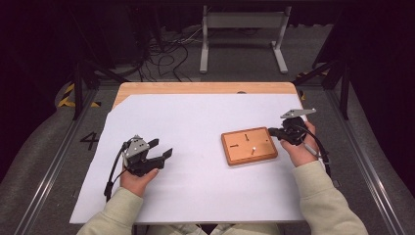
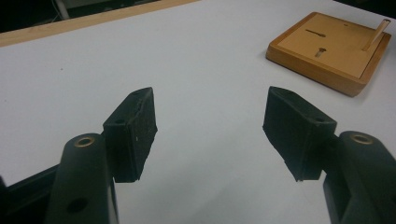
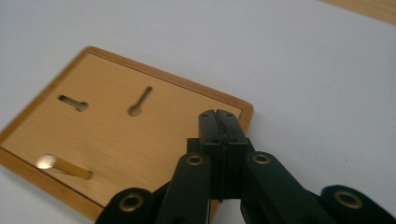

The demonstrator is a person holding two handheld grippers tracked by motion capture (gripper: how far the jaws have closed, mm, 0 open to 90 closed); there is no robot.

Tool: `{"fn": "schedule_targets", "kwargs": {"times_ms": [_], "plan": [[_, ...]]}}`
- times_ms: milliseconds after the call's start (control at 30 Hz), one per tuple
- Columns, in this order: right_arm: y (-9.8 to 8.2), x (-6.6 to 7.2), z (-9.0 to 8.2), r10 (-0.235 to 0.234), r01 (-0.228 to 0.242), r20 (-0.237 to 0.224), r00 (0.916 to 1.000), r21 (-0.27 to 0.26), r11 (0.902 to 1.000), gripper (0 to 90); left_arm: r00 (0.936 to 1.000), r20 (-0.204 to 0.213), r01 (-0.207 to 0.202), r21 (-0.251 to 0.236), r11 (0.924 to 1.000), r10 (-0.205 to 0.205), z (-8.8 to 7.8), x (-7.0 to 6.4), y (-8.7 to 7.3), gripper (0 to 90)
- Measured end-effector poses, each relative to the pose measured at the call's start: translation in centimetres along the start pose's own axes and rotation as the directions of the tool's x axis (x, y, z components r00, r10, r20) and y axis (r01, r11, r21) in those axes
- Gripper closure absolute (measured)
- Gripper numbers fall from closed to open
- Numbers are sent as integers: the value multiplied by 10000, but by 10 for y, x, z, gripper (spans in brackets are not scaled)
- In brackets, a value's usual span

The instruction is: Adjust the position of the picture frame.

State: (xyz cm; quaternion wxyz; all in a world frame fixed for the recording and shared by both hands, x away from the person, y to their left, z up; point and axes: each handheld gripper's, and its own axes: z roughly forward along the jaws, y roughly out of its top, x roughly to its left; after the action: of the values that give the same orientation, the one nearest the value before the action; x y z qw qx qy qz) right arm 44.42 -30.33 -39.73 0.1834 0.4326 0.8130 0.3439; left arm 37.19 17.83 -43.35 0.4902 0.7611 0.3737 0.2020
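High view: left gripper [image 1: 164, 148] fingers spread wide, empty; right gripper [image 1: 270, 131] fingers pressed together, empty.

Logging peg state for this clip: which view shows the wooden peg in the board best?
The right gripper view: the peg is close, standing tilted in its slot on the wooden board. The left gripper view shows it farther off near the board's edge; the high view shows a tiny pale speck.

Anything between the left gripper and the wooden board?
Nothing visible. Bare white sheet lies between the open left gripper and the wooden board. The right gripper, jaws closed, sits at the board's far-right corner.
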Motion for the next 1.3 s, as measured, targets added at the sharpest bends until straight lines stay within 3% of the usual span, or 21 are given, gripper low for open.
{"fn": "schedule_targets", "kwargs": {"times_ms": [67,233,433,600,767,867,1067,1300], "plan": [[-4,-5,6,126,-126,-7,9999,99,9999,900,10000,-7,-8,-8,10000,8,0,0,0,345],[-16,-14,18,394,-444,612,9973,814,9957,900,10000,-5,-17,-6,10000,17,0,0,0,345],[-21,-12,23,345,-414,534,9980,1347,9900,900,10000,-13,-18,17,10000,19,0,0,0,345],[-26,-16,20,946,-954,126,9954,1330,9865,900,10000,22,-48,93,9999,48,1,0,0,345],[-34,-20,18,1583,-1537,-237,9871,1343,9789,900,10000,24,-6,69,10000,6,3,-1,0,345],[-36,-16,19,1842,-1698,-976,9780,1398,9755,900,10000,17,-24,61,10000,24,3,0,0,345],[-34,14,26,1235,-889,-1902,9740,1805,9795,900,10000,67,-22,30,10000,22,2,0,0,346],[-28,39,32,627,-194,-2246,9724,1902,9816,900,9999,101,-36,26,10000,35,2,1,0,346]]}}
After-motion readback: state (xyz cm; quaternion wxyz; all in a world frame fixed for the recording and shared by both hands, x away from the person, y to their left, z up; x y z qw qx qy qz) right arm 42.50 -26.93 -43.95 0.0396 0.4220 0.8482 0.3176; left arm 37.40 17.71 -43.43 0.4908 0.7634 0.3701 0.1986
